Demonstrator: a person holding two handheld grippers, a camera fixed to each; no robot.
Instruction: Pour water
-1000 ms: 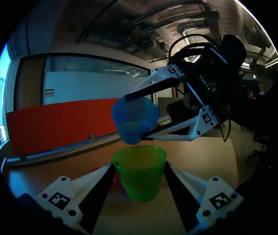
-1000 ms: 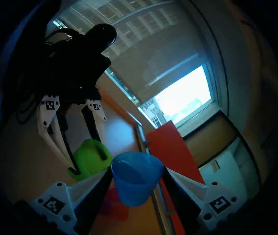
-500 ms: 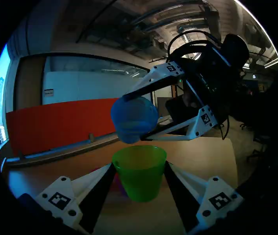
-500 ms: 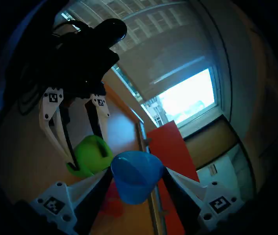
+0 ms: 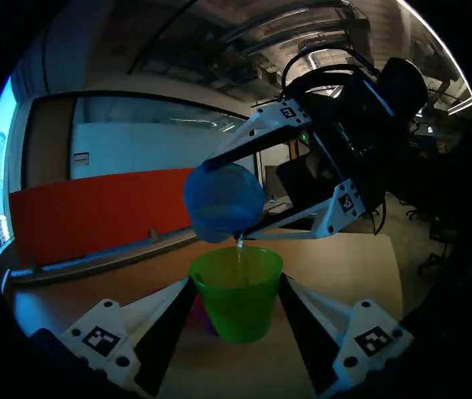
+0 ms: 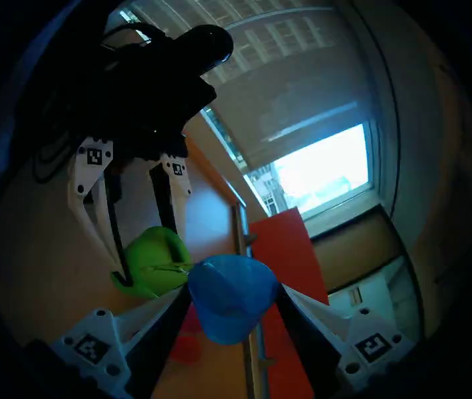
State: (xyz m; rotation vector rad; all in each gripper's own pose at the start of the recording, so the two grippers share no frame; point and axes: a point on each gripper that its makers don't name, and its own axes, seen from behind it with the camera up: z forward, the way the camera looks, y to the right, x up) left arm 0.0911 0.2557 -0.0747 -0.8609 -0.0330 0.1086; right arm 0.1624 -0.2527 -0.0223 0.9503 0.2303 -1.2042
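1. The left gripper (image 5: pixel 237 287) has both fingers pressed on the sides of the green cup (image 5: pixel 239 309), one on each flank just under the rim. That hold steadies the cup so it cannot slide or tip while liquid lands in it.
2. The green cup is upright with its mouth open upward, well in from the far edge and the right edge of the table (image 5: pixel 349 256). I cannot tell whether its base rests on the wood or hangs just above it.
3. The right gripper (image 6: pixel 233 292) is clamped on the blue cup (image 6: pixel 231 307), with a finger on each side of its wall.
4. The blue cup is held directly above the green one, apart from it, and tipped so its lip hangs low over the green mouth. A thin thread of water (image 5: pixel 239 247) falls from that lip into the green cup, so the pour looks under way at a gentle rate.
5. In the left gripper view the right gripper reaches in from the upper right, rolled so that one finger lies above the other. That roll is what tilts the cup. The hand behind it is too dark to make out.
6. The left gripper sits low and roughly level, pointing across the table toward its far edge.
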